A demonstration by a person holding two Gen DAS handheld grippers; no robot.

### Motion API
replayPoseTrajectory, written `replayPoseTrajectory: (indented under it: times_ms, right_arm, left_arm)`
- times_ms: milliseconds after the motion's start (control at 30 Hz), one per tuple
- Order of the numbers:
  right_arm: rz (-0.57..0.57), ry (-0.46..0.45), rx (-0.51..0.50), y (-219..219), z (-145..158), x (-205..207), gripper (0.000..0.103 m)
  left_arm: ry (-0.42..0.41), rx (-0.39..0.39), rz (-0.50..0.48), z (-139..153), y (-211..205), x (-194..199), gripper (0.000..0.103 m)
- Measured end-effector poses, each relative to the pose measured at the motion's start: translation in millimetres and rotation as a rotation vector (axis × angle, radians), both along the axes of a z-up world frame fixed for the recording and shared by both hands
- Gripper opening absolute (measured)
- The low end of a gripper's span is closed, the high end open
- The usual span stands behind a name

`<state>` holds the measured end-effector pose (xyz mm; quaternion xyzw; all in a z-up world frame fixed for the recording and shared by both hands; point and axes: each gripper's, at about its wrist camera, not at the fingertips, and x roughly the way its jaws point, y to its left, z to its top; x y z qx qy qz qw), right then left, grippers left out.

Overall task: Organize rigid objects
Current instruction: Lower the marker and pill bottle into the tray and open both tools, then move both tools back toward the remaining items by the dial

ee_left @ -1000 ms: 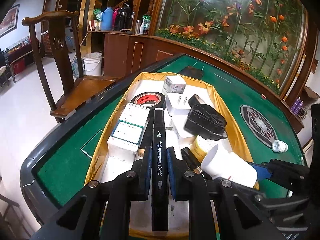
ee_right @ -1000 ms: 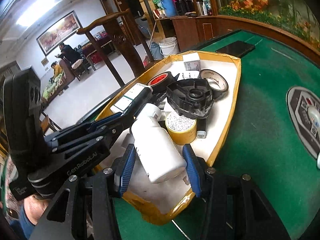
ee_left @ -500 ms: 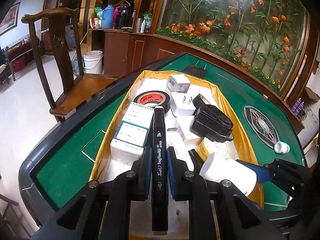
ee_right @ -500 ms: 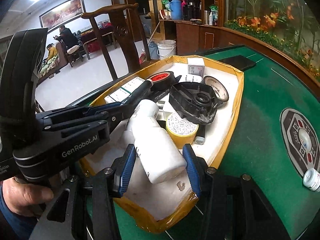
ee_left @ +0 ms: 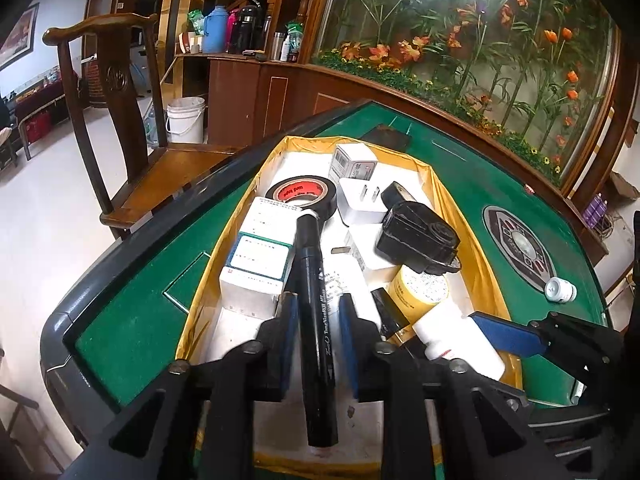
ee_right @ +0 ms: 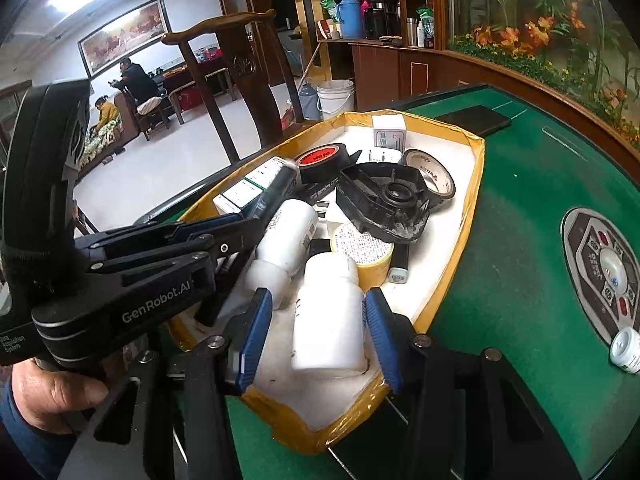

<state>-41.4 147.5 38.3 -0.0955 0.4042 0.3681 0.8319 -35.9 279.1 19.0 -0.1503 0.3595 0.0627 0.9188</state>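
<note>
1. Releasing marker [ee_left: 318, 316] into tray [ee_left: 448, 204]: left gripper [ee_left: 318, 320] jaws opening, narrow gap showing each side of the marker, pads no longer pressing
2. Marker lies lengthwise near the tray's left edge, tip against tape roll [ee_left: 302, 194], beside boxes [ee_left: 260, 256]
3. Right gripper [ee_right: 318, 320] straddles white bottle [ee_right: 330, 316] at the tray's near edge; jaws medium-wide, grip uncertain, gaps visible at both pads
4. Step judged: placing items in the tray, marker nearly set down
5. Next move calls for wider left jaws, then a straight withdrawal without dragging the marker
</note>
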Motion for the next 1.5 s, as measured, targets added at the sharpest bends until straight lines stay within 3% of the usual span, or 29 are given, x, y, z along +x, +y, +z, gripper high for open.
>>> replayPoseTrajectory:
  times_ms: [500,767,967,1267,1333,1500]
  right_arm:
    - [-0.063,0.046,0.106,-38.5,20.5,3.2,0.048]
    - [-0.142,0.055,0.151,-92.1,29.5,9.8,0.048]
    - [-0.284,0.052,0.204,-175.4,37.5,21.1,0.048]
    - [-0.642,0.086,0.300,-336.7,22.7,35.6,0.048]
    - [-0.691,0.101,0.333,-355.0,19.1,37.1,0.048]
    - [-0.695,0.097,0.370,-356.8,23.4,38.6,0.048]
  left_arm:
    - [-0.036,0.060,-0.049,24.7,-36.9,-12.8,0.036]
    - [-0.040,0.099,-0.136,32.4,-76.3,-10.0,0.042]
    - [-0.027,0.127,-0.323,30.0,-131.9,-5.4,0.042]
    - [0.029,0.143,-0.768,22.8,-267.1,-3.8,0.051]
    - [0.040,0.172,-0.854,20.9,-300.1,-3.8,0.054]
    - [0.094,0.249,-0.912,3.8,-349.5,9.4,0.054]
